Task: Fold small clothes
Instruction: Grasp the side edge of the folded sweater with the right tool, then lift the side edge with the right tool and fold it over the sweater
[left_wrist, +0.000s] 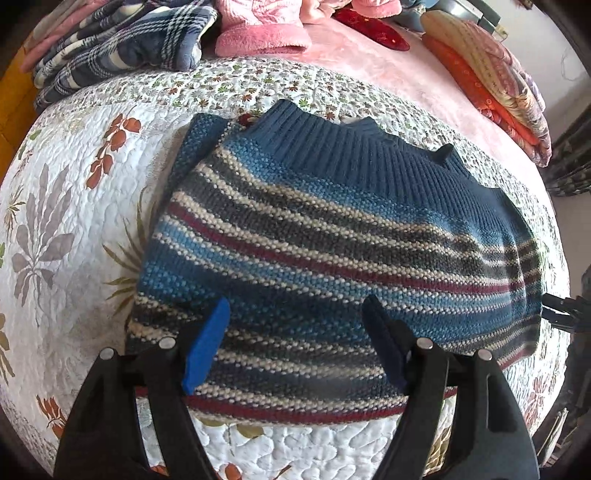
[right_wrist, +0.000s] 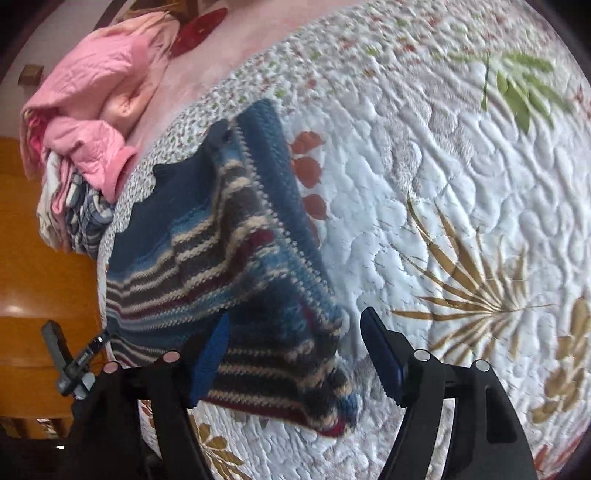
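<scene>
Sweater (left_wrist: 332, 236) folded flat on quilt (left_wrist: 74, 206) | L claw (left_wrist: 295, 343) agape over hem | R claw (right_wrist: 295, 347) agape, holds nothing

Bright daylight, fisheye-warped, slightly blurred

Home bedroom. Bed spread with white quilted floral coverlet (left_wrist: 74, 206) over pink plush blanket (left_wrist: 406, 74). Heaped pink padded garments (right_wrist: 96, 96), plaid fleece clothes (left_wrist: 129, 48), folded orange quilts (left_wrist: 491, 85) along far edge. Orange wooden furniture (right_wrist: 40, 229) alongside.
</scene>
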